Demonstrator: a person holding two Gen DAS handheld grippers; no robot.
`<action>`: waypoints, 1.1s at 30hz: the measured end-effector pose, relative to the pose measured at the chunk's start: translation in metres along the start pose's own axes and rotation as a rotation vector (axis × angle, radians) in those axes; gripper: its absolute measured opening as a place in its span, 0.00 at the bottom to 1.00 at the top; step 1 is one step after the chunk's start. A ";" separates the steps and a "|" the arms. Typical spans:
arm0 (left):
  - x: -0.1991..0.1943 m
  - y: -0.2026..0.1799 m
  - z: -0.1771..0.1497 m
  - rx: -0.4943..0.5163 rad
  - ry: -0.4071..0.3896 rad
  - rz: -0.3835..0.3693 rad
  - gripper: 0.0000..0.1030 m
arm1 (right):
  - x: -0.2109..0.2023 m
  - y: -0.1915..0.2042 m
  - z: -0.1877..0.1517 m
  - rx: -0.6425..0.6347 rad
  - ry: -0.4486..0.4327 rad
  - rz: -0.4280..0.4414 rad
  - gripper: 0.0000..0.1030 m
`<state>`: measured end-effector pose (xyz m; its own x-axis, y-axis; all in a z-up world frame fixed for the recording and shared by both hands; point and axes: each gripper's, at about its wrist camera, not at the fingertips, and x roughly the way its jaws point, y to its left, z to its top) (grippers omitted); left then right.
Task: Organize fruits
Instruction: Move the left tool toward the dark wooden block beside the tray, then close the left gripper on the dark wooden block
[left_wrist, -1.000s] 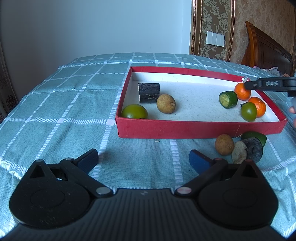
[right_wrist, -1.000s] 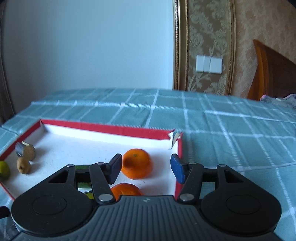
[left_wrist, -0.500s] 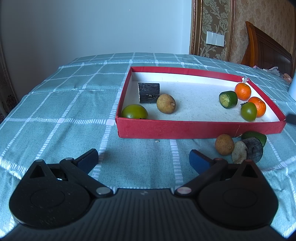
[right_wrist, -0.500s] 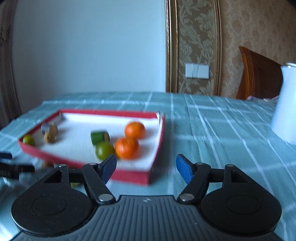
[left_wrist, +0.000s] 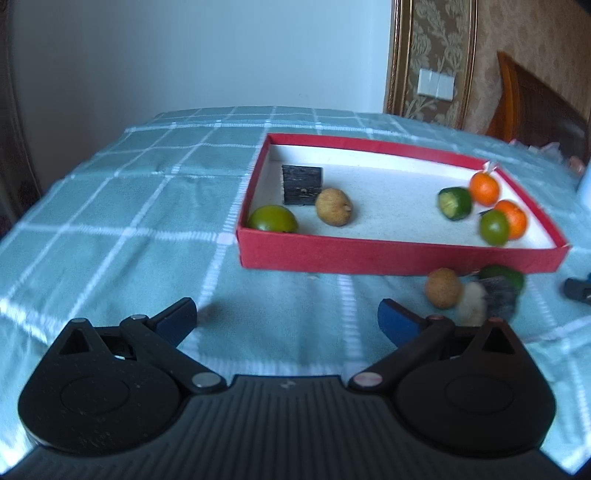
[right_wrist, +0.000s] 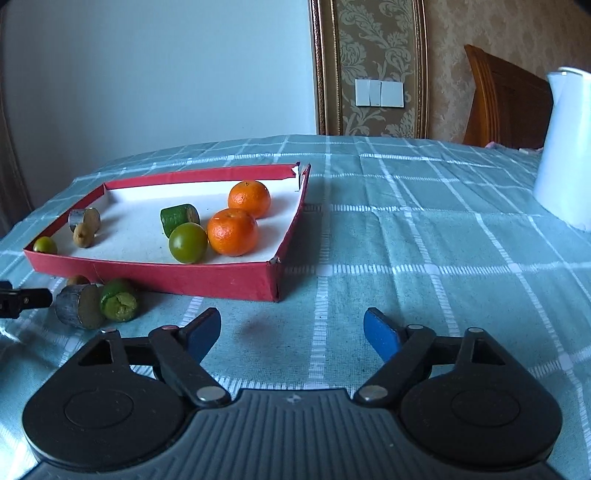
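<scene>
A red tray (left_wrist: 369, 254) (right_wrist: 184, 275) lies on the checked cloth. It holds two oranges (right_wrist: 232, 230), a green fruit (right_wrist: 187, 243), a cut green piece (right_wrist: 179, 218), a brown fruit (left_wrist: 333, 206), a dark block (left_wrist: 301, 184) and a green fruit (left_wrist: 272, 218) at its left corner. In front of the tray lie a brown fruit (left_wrist: 442, 288), a dark cut piece (right_wrist: 79, 310) and a green cut piece (right_wrist: 120, 301). My left gripper (left_wrist: 286, 319) is open and empty, before the tray. My right gripper (right_wrist: 291, 332) is open and empty, right of the loose pieces.
A white jug (right_wrist: 565, 151) stands at the right on the cloth. A wooden headboard (right_wrist: 502, 99) and a wall with switches (right_wrist: 378, 93) are behind. The left gripper's tip (right_wrist: 22, 298) shows at the left edge of the right wrist view.
My right gripper has pulled back out of the tray, down and to the right, and now sits low before the tray's right corner. My left gripper has shifted slightly.
</scene>
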<state>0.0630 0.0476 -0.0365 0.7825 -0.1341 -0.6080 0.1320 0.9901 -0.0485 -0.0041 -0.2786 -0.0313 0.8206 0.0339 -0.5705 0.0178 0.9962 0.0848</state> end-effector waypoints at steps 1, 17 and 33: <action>-0.006 0.000 -0.002 -0.022 -0.007 -0.023 1.00 | 0.002 -0.001 0.000 0.003 0.011 0.004 0.84; -0.054 -0.073 -0.015 0.088 -0.114 -0.180 1.00 | 0.007 0.006 0.000 -0.035 0.041 -0.008 0.90; -0.026 -0.109 -0.025 0.126 -0.041 -0.156 0.44 | 0.003 -0.004 0.001 0.026 0.021 0.038 0.90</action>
<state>0.0129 -0.0562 -0.0350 0.7704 -0.2898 -0.5679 0.3268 0.9443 -0.0385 -0.0011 -0.2828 -0.0328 0.8089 0.0737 -0.5833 0.0019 0.9918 0.1280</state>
